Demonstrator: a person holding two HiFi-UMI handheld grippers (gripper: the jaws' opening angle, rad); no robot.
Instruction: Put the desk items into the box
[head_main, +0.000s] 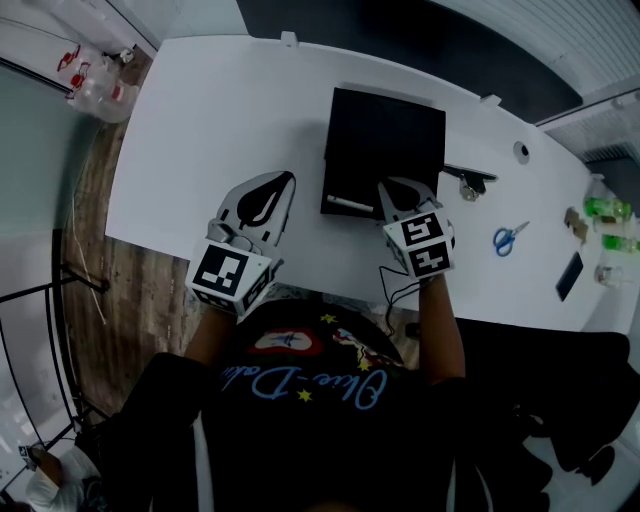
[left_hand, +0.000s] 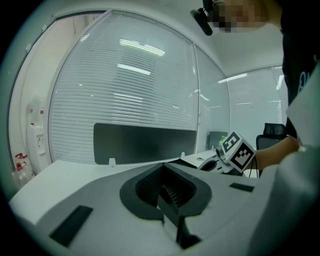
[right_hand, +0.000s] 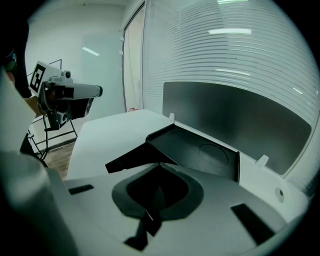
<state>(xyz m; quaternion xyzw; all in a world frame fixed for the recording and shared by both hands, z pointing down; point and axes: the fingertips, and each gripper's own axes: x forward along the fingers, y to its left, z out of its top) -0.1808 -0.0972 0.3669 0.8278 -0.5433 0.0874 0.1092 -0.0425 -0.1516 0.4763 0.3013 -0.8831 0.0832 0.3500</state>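
An open black box (head_main: 385, 140) lies flat in the middle of the white desk (head_main: 220, 120). A white pen-like item (head_main: 349, 204) rests inside along its near edge. My right gripper (head_main: 393, 192) reaches over the box's near right corner; its jaws are shut and nothing shows between them (right_hand: 154, 201). The box (right_hand: 200, 152) fills the view just ahead of it. My left gripper (head_main: 283, 183) rests on the desk left of the box, also shut and empty (left_hand: 167, 192). Blue-handled scissors (head_main: 508, 238) and a black phone (head_main: 568, 275) lie on the desk to the right.
A small dark clip-like item (head_main: 470, 181) lies just right of the box. Green-capped bottles (head_main: 607, 211) stand at the desk's far right end. Plastic bottles (head_main: 92, 82) sit on the floor beyond the desk's left end. A dark partition runs along the desk's far side.
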